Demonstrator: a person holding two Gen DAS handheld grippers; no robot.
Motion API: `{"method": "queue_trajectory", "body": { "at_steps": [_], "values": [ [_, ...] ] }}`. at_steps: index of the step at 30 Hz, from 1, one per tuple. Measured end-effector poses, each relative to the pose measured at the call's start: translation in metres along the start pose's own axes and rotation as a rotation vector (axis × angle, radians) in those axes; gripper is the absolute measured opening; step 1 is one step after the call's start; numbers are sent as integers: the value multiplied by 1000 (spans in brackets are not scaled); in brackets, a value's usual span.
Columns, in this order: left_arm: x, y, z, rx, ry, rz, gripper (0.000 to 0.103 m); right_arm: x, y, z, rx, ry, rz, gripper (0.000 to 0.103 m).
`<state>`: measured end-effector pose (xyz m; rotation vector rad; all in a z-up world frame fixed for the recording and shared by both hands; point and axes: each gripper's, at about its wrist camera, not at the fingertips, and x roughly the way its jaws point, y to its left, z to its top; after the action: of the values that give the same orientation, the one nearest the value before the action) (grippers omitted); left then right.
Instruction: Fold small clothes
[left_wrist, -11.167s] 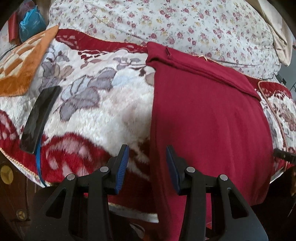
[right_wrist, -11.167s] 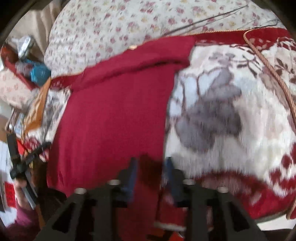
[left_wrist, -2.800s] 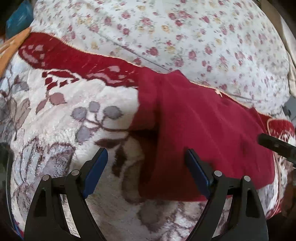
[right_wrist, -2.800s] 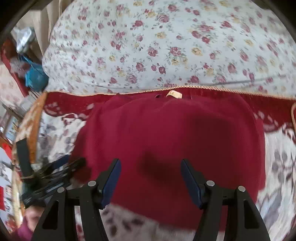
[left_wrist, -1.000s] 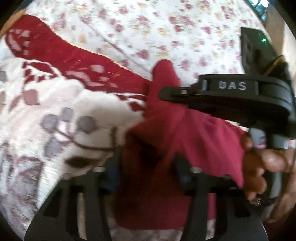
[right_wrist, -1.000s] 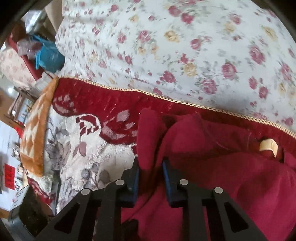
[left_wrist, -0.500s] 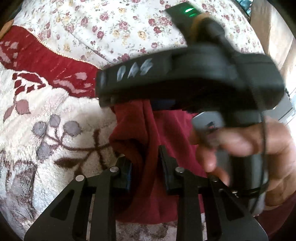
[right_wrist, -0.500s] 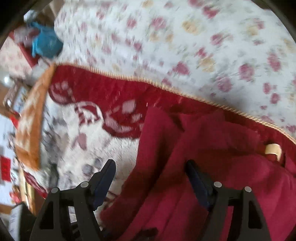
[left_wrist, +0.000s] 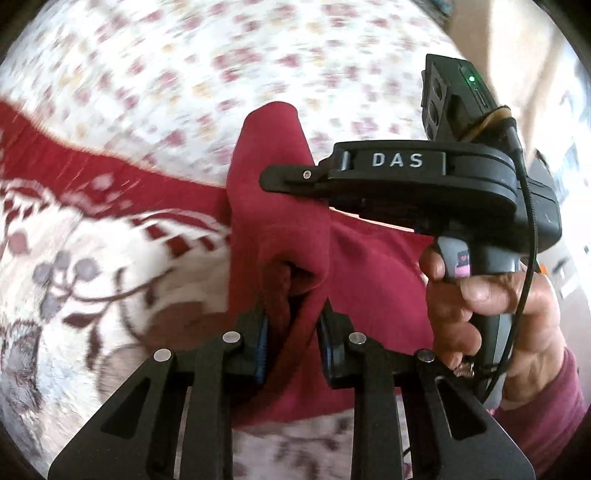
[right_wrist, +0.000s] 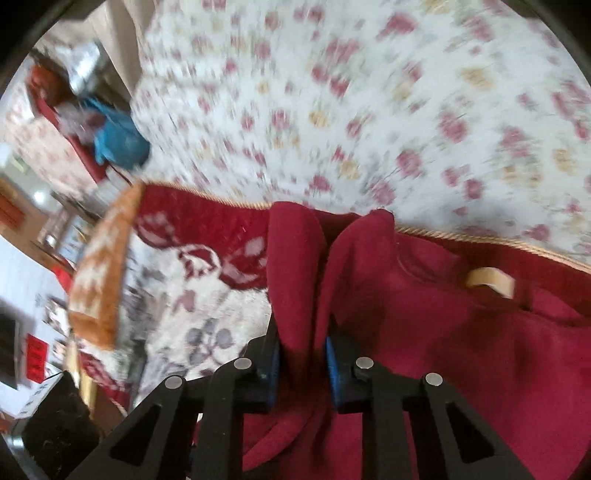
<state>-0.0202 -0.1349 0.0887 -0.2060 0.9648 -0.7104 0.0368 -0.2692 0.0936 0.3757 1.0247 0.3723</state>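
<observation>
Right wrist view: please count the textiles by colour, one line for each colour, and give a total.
Dark red garment: 1
Red and white blanket: 1
White floral quilt: 1
Orange and white cloth: 1
Total: 4

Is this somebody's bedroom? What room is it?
Probably a bedroom, on a bed. A flowery quilt lies bunched behind a plush red-and-white blanket, and a red garment is being folded on top. Cluttered shelves or furniture show at the far left, blurred.
</observation>
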Motion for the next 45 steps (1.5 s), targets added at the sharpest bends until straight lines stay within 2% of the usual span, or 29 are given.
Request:
{"method": "queue_trajectory", "body": {
  "at_steps": [3,8,14,16,18,19,20,22,23,24,26,28,29,30,32,33,34,35,36,40,42,45],
  "values": [
    [5,-45,2,51,18,-35,20,-45,-18,-6,20,-55,33,19],
    [38,-118,-1,166,59,-60,20,-108,-59,-24,53,-123,-1,19],
    [108,-168,-17,202,164,-59,19,-144,-150,-58,244,-179,-63,19],
    [127,-172,-22,199,198,-39,19,-142,-176,-66,291,-167,-96,19],
    [131,-172,-23,199,225,-36,20,-132,-202,-76,361,-143,-113,19],
    [125,-171,-22,204,232,-54,25,-127,-211,-80,395,-137,-98,19],
    [118,-171,-20,213,234,-67,35,-125,-215,-83,417,-138,-78,19],
    [97,-169,-15,253,216,-84,50,-133,-221,-88,458,-153,-63,32],
    [75,-168,-16,284,178,-77,54,-139,-221,-89,459,-157,-76,42],
    [62,-163,-15,306,148,-65,56,-147,-216,-90,452,-161,-91,50],
    [44,-146,-13,338,95,-16,58,-160,-203,-93,429,-172,-81,50],
    [36,-126,-13,328,75,45,58,-170,-186,-100,391,-182,-65,54],
    [35,-114,-13,307,73,71,58,-171,-178,-106,378,-175,-74,63],
    [44,-97,-13,276,79,93,58,-166,-169,-112,371,-157,-91,68],
    [49,-82,-17,209,102,119,58,-151,-159,-122,355,-108,-99,66],
    [52,-77,-21,196,110,119,58,-139,-154,-126,334,-71,-115,50],
    [50,-79,-26,195,115,121,58,-135,-148,-130,303,-58,-161,39],
    [53,-76,-32,206,117,127,58,-134,-142,-133,259,-61,-218,29],
    [56,-77,-36,218,117,130,58,-139,-134,-137,195,-74,-275,24],
    [73,-71,-52,245,146,146,58,-146,-142,-157,184,-50,-352,20],
    [79,-72,-56,270,143,171,58,-147,-149,-166,226,-54,-325,20],
    [77,-74,-58,293,127,175,58,-168,-142,-168,272,-128,-292,20]
  ]
}}
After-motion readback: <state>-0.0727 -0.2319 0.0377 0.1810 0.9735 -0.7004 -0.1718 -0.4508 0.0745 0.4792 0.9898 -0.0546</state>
